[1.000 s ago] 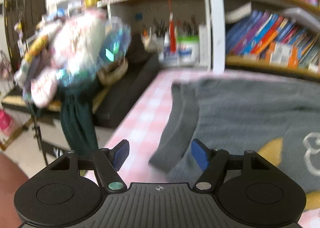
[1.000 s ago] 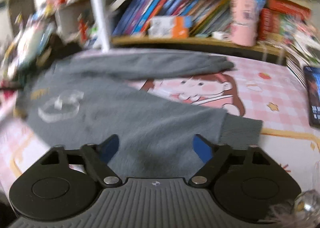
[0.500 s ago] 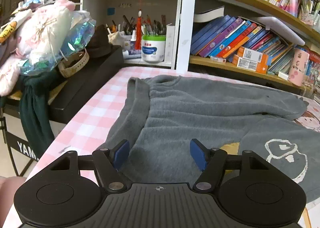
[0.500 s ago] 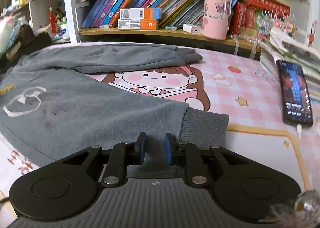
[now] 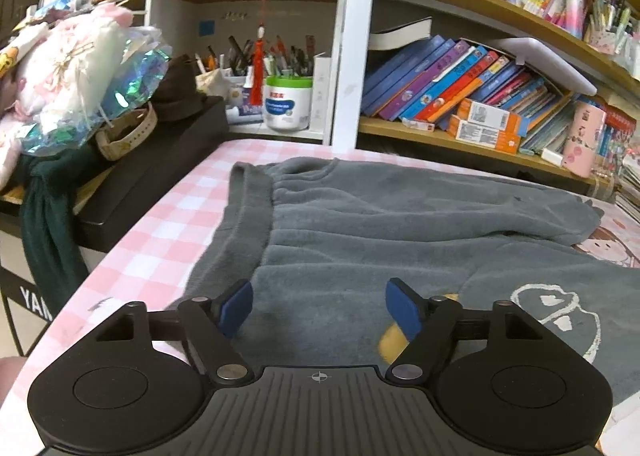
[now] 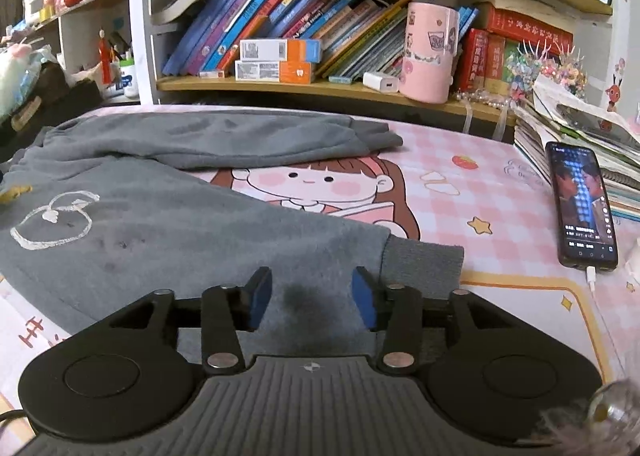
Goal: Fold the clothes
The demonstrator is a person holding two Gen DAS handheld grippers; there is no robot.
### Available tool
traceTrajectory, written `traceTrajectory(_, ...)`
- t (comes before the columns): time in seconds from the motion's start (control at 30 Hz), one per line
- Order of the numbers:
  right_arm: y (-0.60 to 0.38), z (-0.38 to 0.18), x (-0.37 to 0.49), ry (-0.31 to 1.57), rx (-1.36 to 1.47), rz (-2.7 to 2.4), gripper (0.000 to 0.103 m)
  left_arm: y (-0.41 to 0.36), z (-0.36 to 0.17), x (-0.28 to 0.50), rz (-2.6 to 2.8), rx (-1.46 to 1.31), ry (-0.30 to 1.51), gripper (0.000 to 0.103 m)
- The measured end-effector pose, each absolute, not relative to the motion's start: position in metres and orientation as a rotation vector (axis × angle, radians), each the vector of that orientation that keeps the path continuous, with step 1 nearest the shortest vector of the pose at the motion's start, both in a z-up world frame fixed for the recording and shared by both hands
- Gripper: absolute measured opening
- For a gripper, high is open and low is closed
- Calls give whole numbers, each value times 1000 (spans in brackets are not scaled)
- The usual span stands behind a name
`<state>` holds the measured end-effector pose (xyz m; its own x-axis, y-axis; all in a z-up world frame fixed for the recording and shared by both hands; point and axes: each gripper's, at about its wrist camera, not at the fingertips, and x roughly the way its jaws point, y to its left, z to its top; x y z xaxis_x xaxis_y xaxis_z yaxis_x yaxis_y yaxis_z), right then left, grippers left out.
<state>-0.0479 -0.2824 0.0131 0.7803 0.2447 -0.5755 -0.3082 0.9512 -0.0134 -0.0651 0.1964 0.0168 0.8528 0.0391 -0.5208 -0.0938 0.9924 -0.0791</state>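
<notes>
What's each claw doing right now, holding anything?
Left claw: opening, empty, over the trousers' waist end.
Right claw: opening, empty, over the leg near the cuff.

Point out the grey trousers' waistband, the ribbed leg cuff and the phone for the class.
waistband (image 5: 246, 216), left wrist view, on the band's middle.
ribbed leg cuff (image 6: 424, 262), right wrist view, on the cuff's top face.
phone (image 6: 582, 202), right wrist view, on its lit screen.
</notes>
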Motion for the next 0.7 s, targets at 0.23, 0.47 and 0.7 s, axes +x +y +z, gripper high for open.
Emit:
traceTrajectory(0.23,-281,13,-49,602,-113,302,49,188,18,-65,48,-86,542,80)
traceTrajectory(0.47,-280,12,-49,601,-111,313,53,185,16,-65,42,-82,549,83)
traceTrajectory(0.7,-277,11,-51,596,-98,334,66,182,13,-64,23,-93,553,87)
